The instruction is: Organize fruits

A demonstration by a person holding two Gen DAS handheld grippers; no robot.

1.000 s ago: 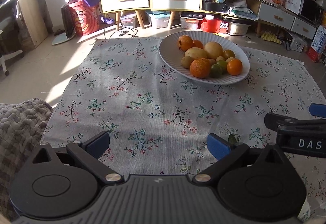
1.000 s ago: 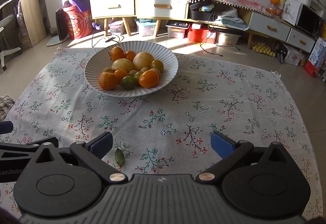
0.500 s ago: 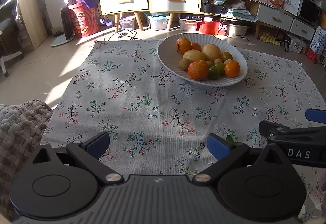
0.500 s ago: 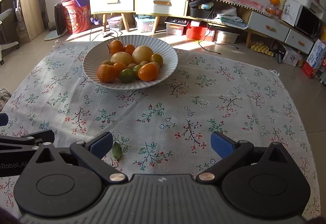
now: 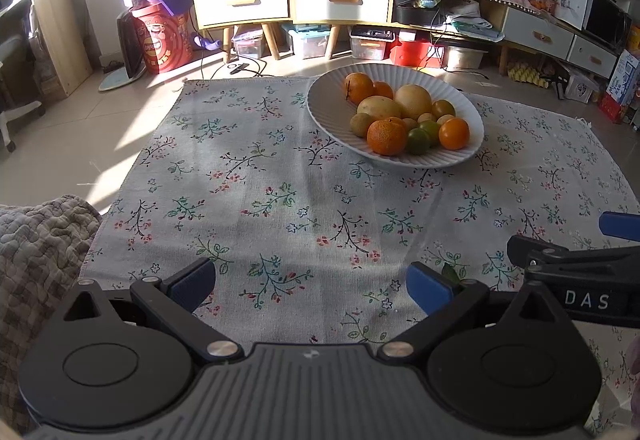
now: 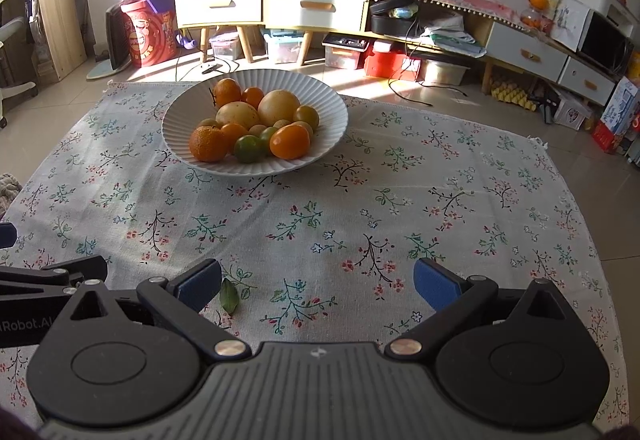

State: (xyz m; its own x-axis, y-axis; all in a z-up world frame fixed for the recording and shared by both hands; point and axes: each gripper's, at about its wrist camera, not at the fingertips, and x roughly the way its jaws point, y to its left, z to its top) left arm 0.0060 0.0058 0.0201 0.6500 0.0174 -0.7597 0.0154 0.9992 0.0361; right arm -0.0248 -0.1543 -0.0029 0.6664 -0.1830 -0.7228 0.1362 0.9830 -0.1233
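A white ribbed plate (image 5: pixel 328 112) (image 6: pixel 176 136) sits at the far side of a flowered cloth (image 5: pixel 260 200) (image 6: pixel 400 208) and holds several fruits: oranges (image 5: pixel 386 136) (image 6: pixel 290 141), green citrus (image 6: pixel 248 149), and pale yellow round fruits (image 5: pixel 413 101) (image 6: pixel 279 107). My left gripper (image 5: pixel 312 282) is open and empty, low over the near cloth. My right gripper (image 6: pixel 318 280) is open and empty beside it. A small green leaf (image 6: pixel 229 296) lies by the right gripper's left finger.
The cloth lies on a tiled floor (image 5: pixel 60 144). A quilted grey blanket (image 5: pixel 36 252) is at the near left. Wooden cabinets with white drawers (image 5: pixel 240 0), storage boxes (image 6: pixel 348 48) and cables stand behind the cloth.
Both grippers have drawn back and down a little, so the plate appears slightly higher and farther. The jaws stay open; nothing was picked up.
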